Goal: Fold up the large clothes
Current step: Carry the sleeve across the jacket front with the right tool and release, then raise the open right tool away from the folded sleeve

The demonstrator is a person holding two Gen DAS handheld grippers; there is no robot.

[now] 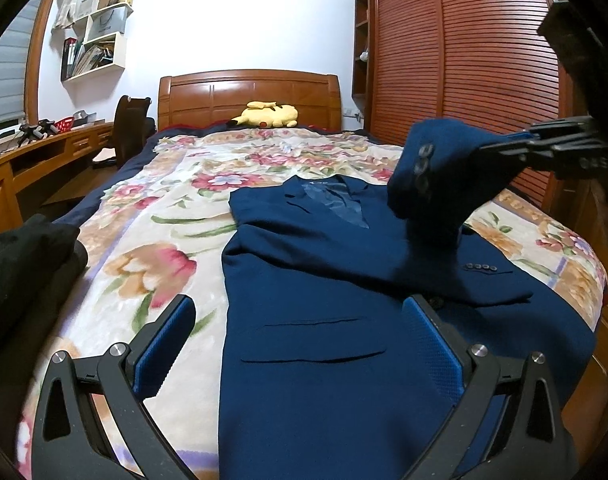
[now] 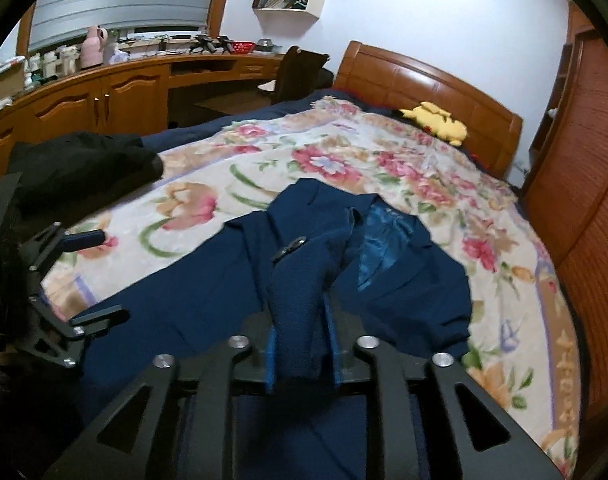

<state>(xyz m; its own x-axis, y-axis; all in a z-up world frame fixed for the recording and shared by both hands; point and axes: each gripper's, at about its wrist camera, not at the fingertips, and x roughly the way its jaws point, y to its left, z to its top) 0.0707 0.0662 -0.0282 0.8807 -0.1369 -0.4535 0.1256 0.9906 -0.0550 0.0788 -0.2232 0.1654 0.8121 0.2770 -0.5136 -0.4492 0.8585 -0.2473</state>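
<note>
While navy jacket [image 1: 328, 264] lies on floral blanket [image 1: 151, 240], right hand-held gripper [image 2: 301, 344] pinches sleeve [image 2: 299, 304]; left hand-held gripper [image 1: 304, 344] spread.

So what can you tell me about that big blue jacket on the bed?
The blue jacket is a dark navy suit coat of woolly-looking cloth, lying front-up on the flowery blanket. Its collar points toward the headboard and shiny blue lining shows at the neck. It has flap pockets and small dark cuff buttons. One sleeve is lifted off the bed, pinched in the right gripper. The left gripper hangs open above its lower part.
</note>
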